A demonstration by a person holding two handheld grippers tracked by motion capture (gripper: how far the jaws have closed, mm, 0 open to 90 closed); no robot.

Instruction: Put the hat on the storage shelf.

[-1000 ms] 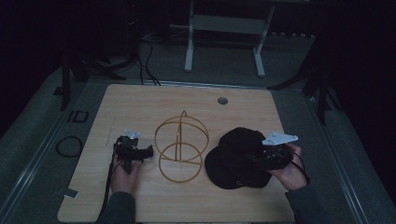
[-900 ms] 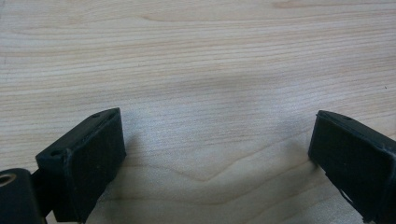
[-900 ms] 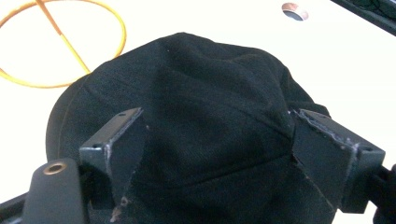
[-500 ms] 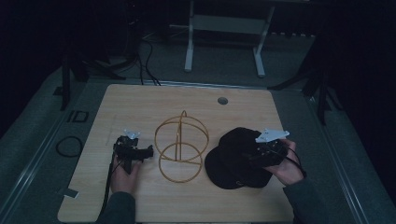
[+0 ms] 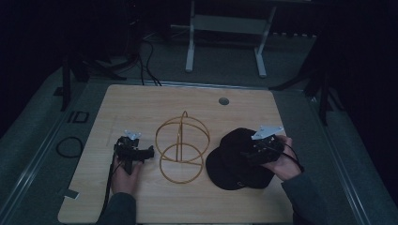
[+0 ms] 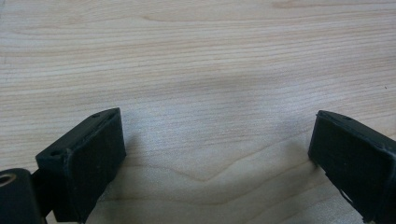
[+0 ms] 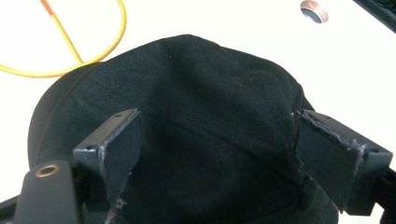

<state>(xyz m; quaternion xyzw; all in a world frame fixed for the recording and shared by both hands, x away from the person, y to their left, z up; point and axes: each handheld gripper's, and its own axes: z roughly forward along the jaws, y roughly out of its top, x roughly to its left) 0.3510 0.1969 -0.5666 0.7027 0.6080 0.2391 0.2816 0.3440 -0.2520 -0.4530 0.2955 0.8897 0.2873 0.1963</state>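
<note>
A black cap (image 5: pixel 234 161) lies on the right half of the wooden table (image 5: pixel 187 101), brim toward the front. My right gripper (image 5: pixel 251 153) hovers over its crown, jaws wide open, and the dark fabric (image 7: pixel 210 121) spreads between them. A yellow wire stand (image 5: pixel 182 145) of two crossed hoops rises at the table's middle; one hoop (image 7: pixel 79 51) curves past the cap's far left. My left gripper (image 5: pixel 149 152) rests low on the table to the left of the stand, open, with bare wood (image 6: pixel 215 140) between its pads.
A round cable hole (image 5: pixel 224 101) sits near the table's back right, also the hole (image 7: pixel 314 10) beyond the cap. A white frame leg (image 5: pixel 190 42) stands on the floor behind the table. A cable loop (image 5: pixel 69 146) lies on the floor at left.
My right gripper has shifted left and slightly forward over the cap's crown. The left gripper and the wire stand have stayed put.
</note>
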